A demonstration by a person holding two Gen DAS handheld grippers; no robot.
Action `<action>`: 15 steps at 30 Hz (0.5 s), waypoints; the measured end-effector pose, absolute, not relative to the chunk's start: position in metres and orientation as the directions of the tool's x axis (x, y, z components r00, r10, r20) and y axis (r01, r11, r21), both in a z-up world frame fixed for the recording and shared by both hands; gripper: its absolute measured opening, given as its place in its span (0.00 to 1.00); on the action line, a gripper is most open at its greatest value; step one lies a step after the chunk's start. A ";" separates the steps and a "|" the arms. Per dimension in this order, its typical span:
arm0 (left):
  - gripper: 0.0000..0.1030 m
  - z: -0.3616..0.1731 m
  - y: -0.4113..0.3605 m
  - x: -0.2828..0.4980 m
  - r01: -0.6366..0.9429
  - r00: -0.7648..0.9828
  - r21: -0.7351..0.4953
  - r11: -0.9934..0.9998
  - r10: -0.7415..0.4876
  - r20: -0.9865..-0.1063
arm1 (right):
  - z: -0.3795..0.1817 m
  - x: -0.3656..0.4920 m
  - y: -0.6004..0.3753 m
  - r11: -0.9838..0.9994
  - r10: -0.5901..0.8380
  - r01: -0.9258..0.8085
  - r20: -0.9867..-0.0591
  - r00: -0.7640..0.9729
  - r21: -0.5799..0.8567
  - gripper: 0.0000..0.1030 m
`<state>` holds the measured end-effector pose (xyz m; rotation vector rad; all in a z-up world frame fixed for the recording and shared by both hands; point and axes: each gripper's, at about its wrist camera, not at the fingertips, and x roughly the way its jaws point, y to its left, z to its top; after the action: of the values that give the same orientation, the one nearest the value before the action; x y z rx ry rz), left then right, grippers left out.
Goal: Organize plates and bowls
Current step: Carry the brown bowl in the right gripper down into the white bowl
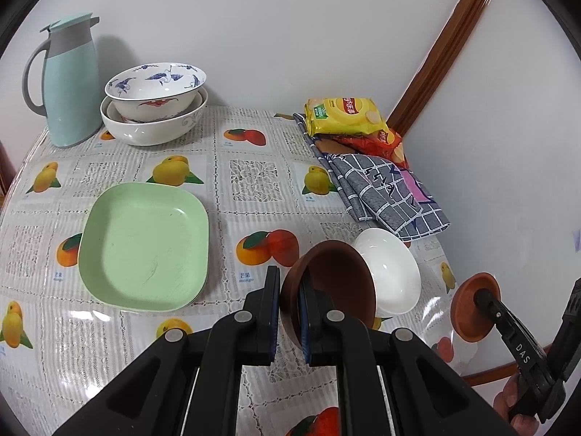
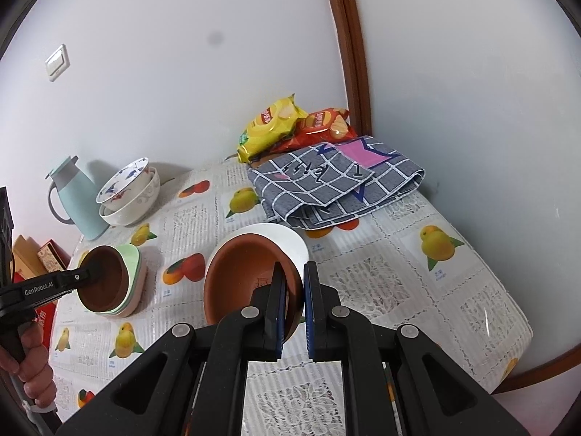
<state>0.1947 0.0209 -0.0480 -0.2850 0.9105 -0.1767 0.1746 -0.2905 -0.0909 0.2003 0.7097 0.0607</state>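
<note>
Here we hold two brown bowls clear of the table, left gripper point(image 1: 289, 292) clamped on one bowl's point(image 1: 328, 283) rim, right gripper point(image 2: 292, 303) pinching the other point(image 2: 247, 276), one white bowl point(image 1: 390, 272) behind, green plates point(image 1: 145, 243) stacked, two patterned bowls point(image 1: 154, 109) nested beside a jug point(image 1: 67, 83)

The table's cloth point(image 1: 247, 178) is white lace-patterned with squares of yellow and orange fruit. Near its left edge lies a pale green plate point(image 1: 145, 243); at the far left corner stand a light blue jug point(image 1: 69, 83) with a grey handle and white bowls point(image 1: 154, 103), the top one with blue cranes. The held bowls are dark brown point(image 1: 326, 287) and terracotta point(image 2: 247, 276), beside a plain white bowl point(image 1: 392, 272). At the far right corner lie a grey-and-white checked towel point(image 2: 337, 185) and yellow point(image 2: 270, 125) and red point(image 2: 323, 127) packets.
</note>
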 end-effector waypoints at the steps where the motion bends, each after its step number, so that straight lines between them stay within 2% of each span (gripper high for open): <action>1: 0.09 -0.048 0.022 0.194 0.030 0.603 -0.316 0.948 -0.270 -0.750 | -0.091 0.174 -0.289 0.979 0.123 0.011 -0.639 0.759 0.202 0.09; 15: 0.09 -0.047 0.044 0.191 0.002 0.615 -0.320 0.947 -0.254 -0.747 | -0.100 0.194 -0.266 0.978 0.147 -0.008 -0.663 0.734 0.208 0.09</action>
<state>0.1909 0.0441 -0.0468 -0.3019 0.8998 -0.1501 0.1944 -0.2665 -0.0997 0.1966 0.7423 0.0861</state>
